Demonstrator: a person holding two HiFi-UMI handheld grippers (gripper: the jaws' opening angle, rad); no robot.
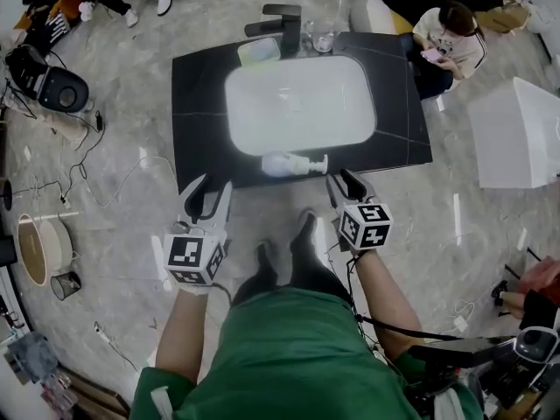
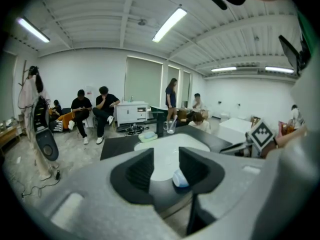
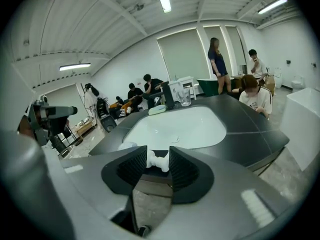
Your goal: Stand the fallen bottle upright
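Observation:
A white bottle (image 1: 292,164) lies on its side on the near edge of the black counter (image 1: 199,112), its pump end pointing right. The left gripper (image 1: 208,192) hovers just short of the counter's front edge, below and left of the bottle, and is open. In the left gripper view the bottle's rounded base (image 2: 180,178) shows past the right jaw. My right gripper (image 1: 347,183) is open too, just below and right of the pump end. In the right gripper view the white pump (image 3: 157,161) shows in the gap between the jaws, a little beyond them.
A white sink basin (image 1: 300,103) fills the counter's middle. At its back stand a dark faucet (image 1: 282,20), a pale green soap dish (image 1: 259,52) and a glass (image 1: 322,35). A person (image 1: 446,33) sits at the far right corner. A white box (image 1: 516,134) stands right.

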